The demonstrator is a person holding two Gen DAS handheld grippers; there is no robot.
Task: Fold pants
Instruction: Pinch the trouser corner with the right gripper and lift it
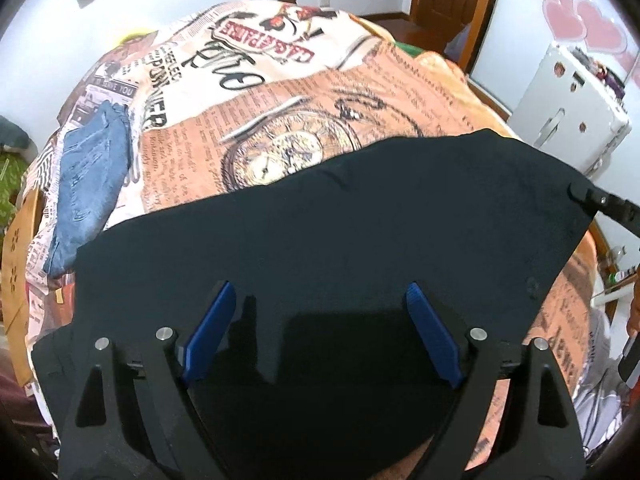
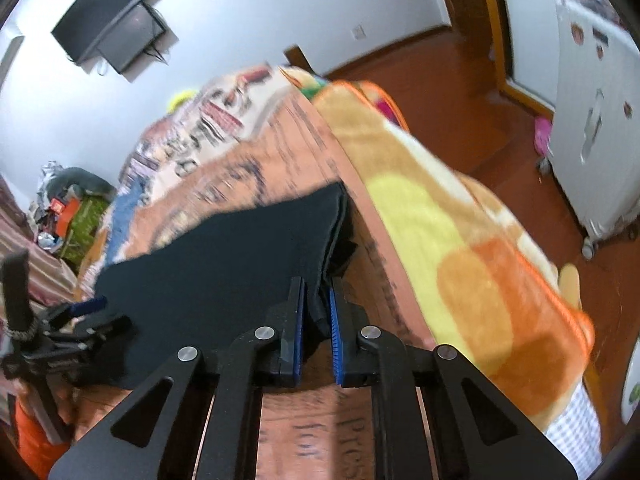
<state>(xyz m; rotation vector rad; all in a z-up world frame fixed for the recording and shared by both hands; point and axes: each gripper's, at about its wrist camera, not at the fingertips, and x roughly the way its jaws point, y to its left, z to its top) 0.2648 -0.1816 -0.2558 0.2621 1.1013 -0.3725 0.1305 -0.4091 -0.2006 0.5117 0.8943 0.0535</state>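
Note:
Dark navy pants (image 1: 340,216) lie spread on a bed with a newspaper-print cover (image 1: 280,120). My left gripper (image 1: 320,304) is open, its blue pads wide apart just above the near part of the pants. My right gripper (image 2: 318,312) is shut on the right edge of the pants (image 2: 240,256); its tip shows in the left wrist view (image 1: 580,192) at the cloth's right corner. The left gripper shows in the right wrist view (image 2: 76,312) at the far left of the cloth.
Folded blue jeans (image 1: 92,176) lie on the bed's left side. An orange and yellow blanket (image 2: 440,232) hangs over the bed's right edge. A white fridge (image 2: 592,120) stands on the wood floor at right. A TV (image 2: 108,20) hangs on the wall.

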